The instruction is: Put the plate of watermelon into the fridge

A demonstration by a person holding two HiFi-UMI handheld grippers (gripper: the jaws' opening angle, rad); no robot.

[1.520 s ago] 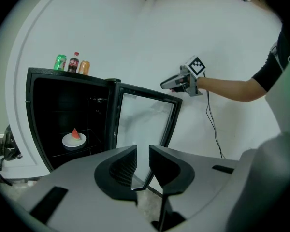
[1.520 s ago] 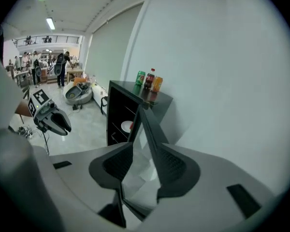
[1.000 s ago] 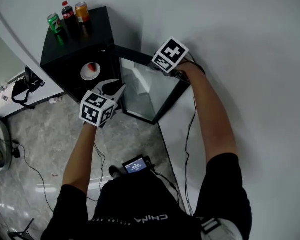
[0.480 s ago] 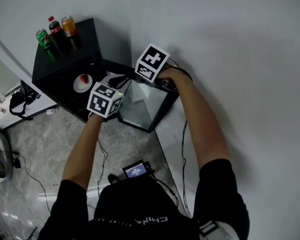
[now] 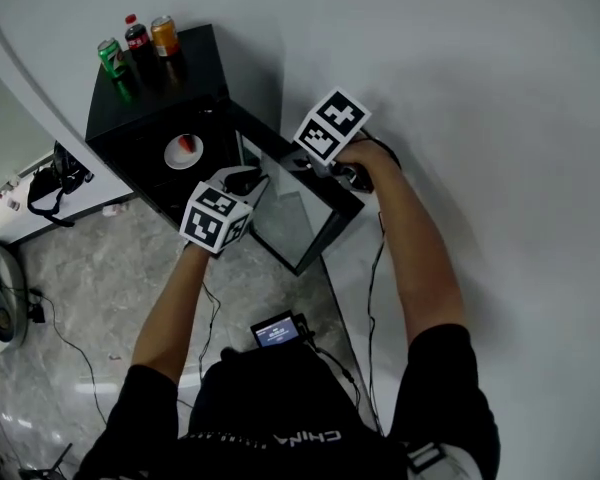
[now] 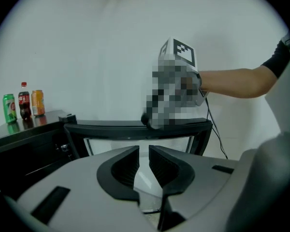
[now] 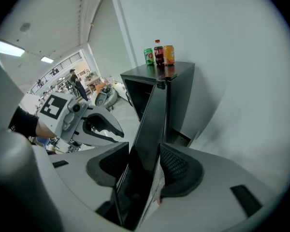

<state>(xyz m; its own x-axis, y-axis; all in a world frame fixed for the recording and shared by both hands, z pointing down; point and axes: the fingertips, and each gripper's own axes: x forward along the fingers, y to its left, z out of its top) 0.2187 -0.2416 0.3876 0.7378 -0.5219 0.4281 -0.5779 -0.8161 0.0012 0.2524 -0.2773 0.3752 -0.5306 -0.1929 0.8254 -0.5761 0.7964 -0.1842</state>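
A white plate (image 5: 172, 156) with a red watermelon slice (image 5: 187, 143) sits inside the black mini fridge (image 5: 155, 88). The fridge's glass door (image 5: 300, 218) stands open to the right. My right gripper (image 5: 310, 164) is shut on the door's (image 7: 152, 124) top edge, which runs between the jaws of the right gripper (image 7: 145, 158). My left gripper (image 5: 250, 176) hovers just in front of the door (image 6: 135, 128), near its hinge side. The jaws of the left gripper (image 6: 144, 153) stand a narrow gap apart with nothing between them.
Two cans and a small cola bottle (image 5: 138, 40) stand on the fridge top at the back. A white wall runs behind and to the right. Cables and a small screen device (image 5: 275, 331) lie on the tiled floor by my feet.
The right gripper has moved with the door, whose free edge has swung a little toward me. The left gripper has shifted from the fridge opening toward the door. The plate has not moved.
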